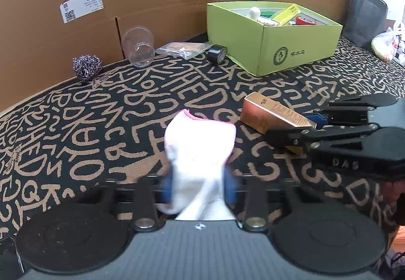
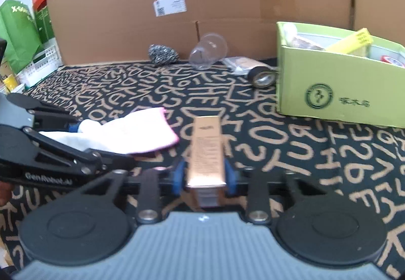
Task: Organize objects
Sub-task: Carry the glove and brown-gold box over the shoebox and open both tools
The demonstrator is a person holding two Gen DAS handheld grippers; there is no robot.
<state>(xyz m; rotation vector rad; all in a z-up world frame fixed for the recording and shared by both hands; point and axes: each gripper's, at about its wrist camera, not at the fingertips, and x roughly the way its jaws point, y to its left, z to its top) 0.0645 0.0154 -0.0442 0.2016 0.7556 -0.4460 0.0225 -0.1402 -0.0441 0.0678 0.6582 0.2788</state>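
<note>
A white sock with a pink cuff (image 1: 200,143) lies on the patterned cloth, and my left gripper (image 1: 200,187) is shut on its near end, blue pads pinching the fabric. The same sock (image 2: 141,130) shows at left in the right wrist view, with the left gripper (image 2: 76,128) beside it. My right gripper (image 2: 205,176) is shut on a slim gold carton (image 2: 207,151), pads pressed on both sides. From the left wrist view the carton (image 1: 273,115) lies right of the sock with the right gripper (image 1: 311,125) on it. A green box (image 1: 273,37) with several items stands at the back right.
Along the cardboard wall lie a metal scouring ball (image 1: 87,67), a tipped clear plastic cup (image 1: 138,45), a clear bag of sticks (image 1: 182,49) and a black tape roll (image 1: 217,53). A dark bag (image 1: 364,16) stands behind the box. White baskets (image 2: 43,59) sit far left.
</note>
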